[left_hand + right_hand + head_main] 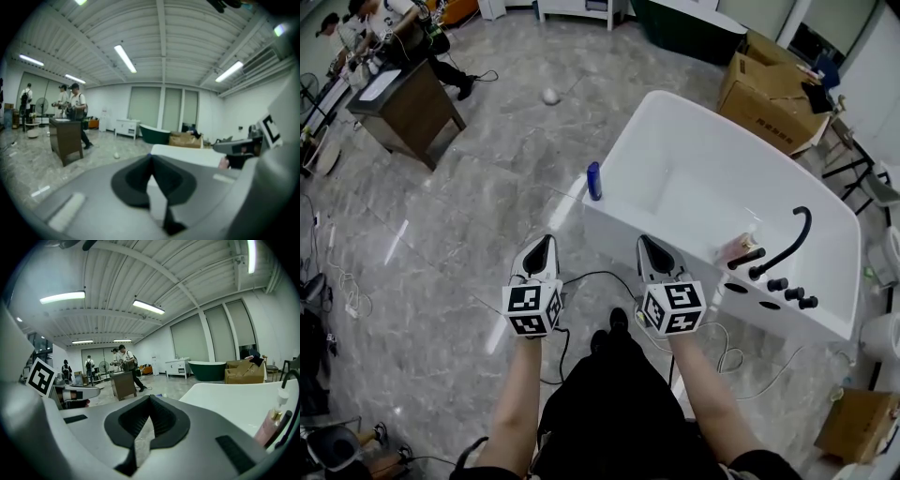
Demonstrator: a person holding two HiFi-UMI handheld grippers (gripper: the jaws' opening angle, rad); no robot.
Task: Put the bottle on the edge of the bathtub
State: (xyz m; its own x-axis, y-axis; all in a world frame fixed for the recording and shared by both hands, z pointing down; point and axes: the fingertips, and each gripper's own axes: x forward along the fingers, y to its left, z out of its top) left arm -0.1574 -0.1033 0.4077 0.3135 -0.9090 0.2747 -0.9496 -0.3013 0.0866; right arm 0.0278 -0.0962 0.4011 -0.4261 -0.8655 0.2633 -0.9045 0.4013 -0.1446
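Underfoot and all round, glossy grey marbled floor (441, 234). At right, a white tub (712, 187), set at a slant, its near corner just ahead of the claws. Far off at top, a dark green tub (689, 28). Near it, just beyond the white tub's far rim, a brown cardboard box (773, 98). At top left, a brown bench (408, 112) with people (394, 23) standing at it, well apart from the white tub.

On the tub's near right deck, a black curved faucet (787, 239), with black knobs (794, 293) in a row beside it. Just left of the faucet, on the same rim, a pink bottle (737, 248), upright or leaning, hard to tell which.

On the tub's left rim, close to the near corner, the blue bottle (594, 180), upright, by itself, touched by neither claw.

Nearest, held out side by side at arm's length:
- Left claw (546, 240), over the floor just beside the tub's corner, closed right up, tips meeting, nothing between the jaws.
- Right claw (645, 240), in front of the tub's near wall, likewise closed to a point and empty.

Smallest, a pale ball (550, 96) on the floor between bench and tub.
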